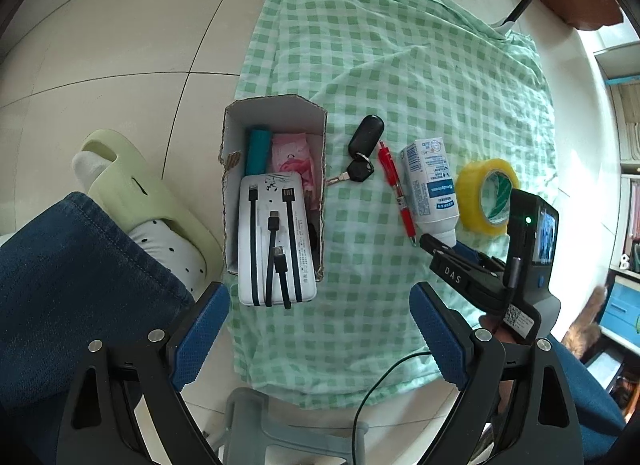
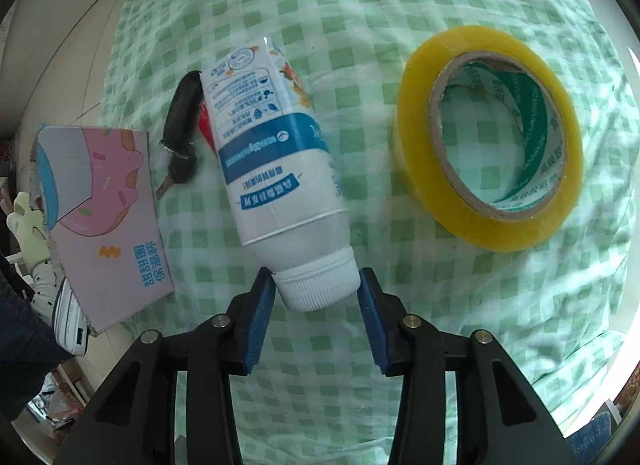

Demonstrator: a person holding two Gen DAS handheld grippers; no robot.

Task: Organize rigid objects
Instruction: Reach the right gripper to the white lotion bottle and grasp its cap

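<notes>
White bottle (image 2: 276, 169) cap between our spread right tongs (image 2: 316, 297); we centre, then squeeze. Left tongs (image 1: 320, 329) spread, idle.

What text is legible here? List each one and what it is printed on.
"DAS": on the right gripper, seen from the left wrist.
"甜甜圈保温杯": blue print on the pink cardboard box.
White bottle label: too small and upside down to read.
Tape roll core: blurred.
</notes>
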